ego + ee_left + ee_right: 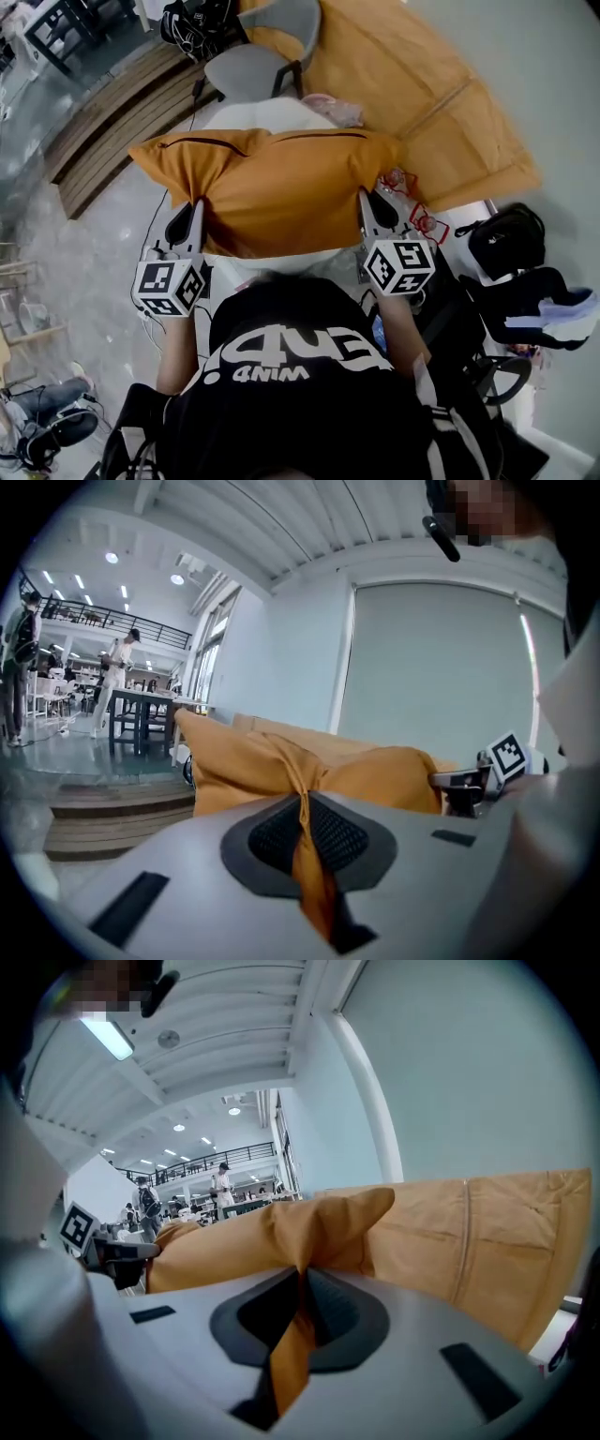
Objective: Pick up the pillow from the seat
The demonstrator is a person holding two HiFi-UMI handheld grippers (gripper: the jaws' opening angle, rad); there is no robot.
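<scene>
We are gripping the orange pillow (281, 183) at both ends. Our left tool (194, 211) is clamping shut on a pinch of fabric at its left edge, and our right tool (367, 202) is pinching the right edge just as tightly. The pillow is hanging stretched between the two tools, in front of our chest, with a white surface (281, 114) showing under it and a grey chair (248, 70) beyond.
</scene>
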